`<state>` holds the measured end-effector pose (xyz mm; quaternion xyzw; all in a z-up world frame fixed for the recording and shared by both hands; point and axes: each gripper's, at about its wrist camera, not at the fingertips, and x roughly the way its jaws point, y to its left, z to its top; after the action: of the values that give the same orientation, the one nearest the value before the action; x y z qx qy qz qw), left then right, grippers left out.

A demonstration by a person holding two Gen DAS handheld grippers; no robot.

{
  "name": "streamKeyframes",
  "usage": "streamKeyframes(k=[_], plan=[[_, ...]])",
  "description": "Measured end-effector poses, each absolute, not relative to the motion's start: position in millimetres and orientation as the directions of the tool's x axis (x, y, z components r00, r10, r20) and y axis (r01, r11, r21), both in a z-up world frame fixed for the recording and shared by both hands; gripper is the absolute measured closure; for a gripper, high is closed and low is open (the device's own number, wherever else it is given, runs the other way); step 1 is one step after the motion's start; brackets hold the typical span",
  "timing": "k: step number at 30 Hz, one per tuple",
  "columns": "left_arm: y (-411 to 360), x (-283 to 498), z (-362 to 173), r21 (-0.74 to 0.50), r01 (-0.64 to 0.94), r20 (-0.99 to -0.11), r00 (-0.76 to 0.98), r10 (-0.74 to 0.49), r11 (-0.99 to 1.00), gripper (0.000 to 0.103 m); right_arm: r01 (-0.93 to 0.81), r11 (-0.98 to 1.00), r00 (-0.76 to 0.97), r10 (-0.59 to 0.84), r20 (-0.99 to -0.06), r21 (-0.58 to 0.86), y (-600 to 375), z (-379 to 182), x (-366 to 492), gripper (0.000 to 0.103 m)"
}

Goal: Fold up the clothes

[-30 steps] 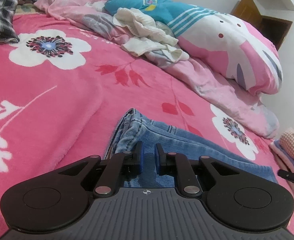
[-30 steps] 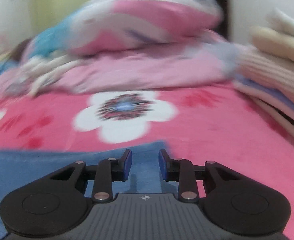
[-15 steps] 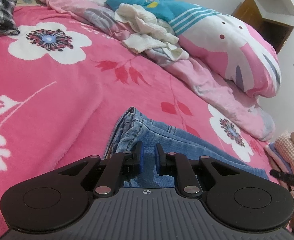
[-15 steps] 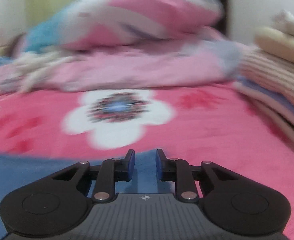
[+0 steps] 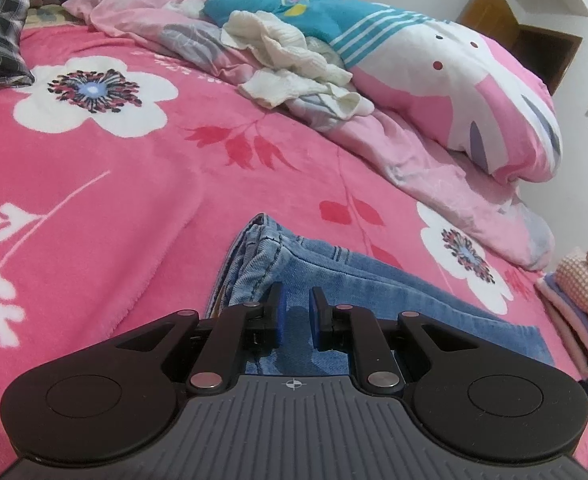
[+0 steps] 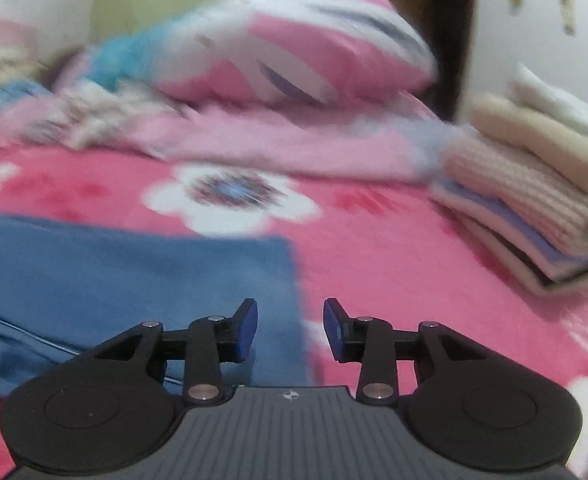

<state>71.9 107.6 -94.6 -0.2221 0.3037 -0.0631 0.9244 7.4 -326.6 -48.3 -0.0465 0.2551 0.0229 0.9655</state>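
The jeans [image 5: 334, 280] lie folded on the pink flowered blanket [image 5: 93, 200], in front of both tools. The left gripper [image 5: 296, 316] sits low over the denim, its jaws set narrow with a small gap and nothing pinched between them. The right gripper [image 6: 289, 328] hovers at the edge of the jeans [image 6: 133, 272], jaws spread wide and empty. A stack of folded clothes [image 6: 534, 200] sits to the right. No readable writing or labels appear; the right view is blurred.

The left black two-finger gripper [image 5: 296, 316] has blue pads [image 5: 278, 314], silver round screws, a ribbed grey body and a small crosshair mark. The right black two-finger gripper [image 6: 289, 330] looks the same.
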Motion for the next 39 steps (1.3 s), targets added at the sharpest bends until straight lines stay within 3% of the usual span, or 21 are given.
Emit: streamKeyframes(k=[4, 6, 8, 13, 17, 22, 27, 29, 34, 39], plan=[[107, 71, -95, -0.441, -0.011, -0.531, 0.81, -0.251, 0.897, 0.089, -0.209, 0.975, 0.85, 0.141, -0.508, -0.079, -281, -61, 11, 0.065], [108, 72, -95, -0.448, -0.012, -0.531, 0.808, -0.256, 0.894, 0.089, -0.2, 0.977, 0.824, 0.125, -0.552, -0.079, -282, -82, 9, 0.064], [109, 72, -95, -0.453, -0.014, -0.532, 0.807, -0.258, 0.891, 0.089, -0.175, 0.985, 0.837, 0.147, -0.527, -0.004, -301, -90, -6, 0.064], [106, 72, -94, -0.441, -0.016, -0.535, 0.808, -0.248, 0.897, 0.089, -0.124, 0.992, 0.834, 0.112, -0.541, 0.015, -316, -67, -27, 0.063], [103, 69, -93, -0.413, -0.004, -0.529, 0.815, -0.236, 0.911, 0.088, -0.161, 0.985, 0.863, 0.174, -0.475, 0.069, -299, -50, -20, 0.063], [86, 59, -85, -0.265, 0.022, -0.508, 0.847, -0.159, 0.964, 0.081, -0.227, 0.974, 0.84, 0.208, -0.501, 0.024, -261, -73, -5, 0.063], [82, 43, -70, -0.246, 0.065, -0.433, 0.885, -0.17, 0.967, 0.077, -0.284, 0.959, 0.818, 0.233, -0.525, -0.017, -231, -91, 2, 0.062], [74, 33, -63, -0.234, 0.149, -0.39, 0.891, -0.234, 0.961, 0.065, -0.287, 0.958, 0.816, 0.239, -0.526, -0.01, -232, -85, -5, 0.062], [37, 31, -74, -0.151, 0.286, -0.476, 0.818, -0.323, 0.946, 0.06, -0.294, 0.956, 0.81, 0.256, -0.527, 0.012, -235, -67, -19, 0.062], [36, 40, -84, -0.138, 0.26, -0.516, 0.805, -0.293, 0.956, 0.06, -0.349, 0.936, 0.812, 0.322, -0.488, 0.037, -212, -57, 8, 0.062]])
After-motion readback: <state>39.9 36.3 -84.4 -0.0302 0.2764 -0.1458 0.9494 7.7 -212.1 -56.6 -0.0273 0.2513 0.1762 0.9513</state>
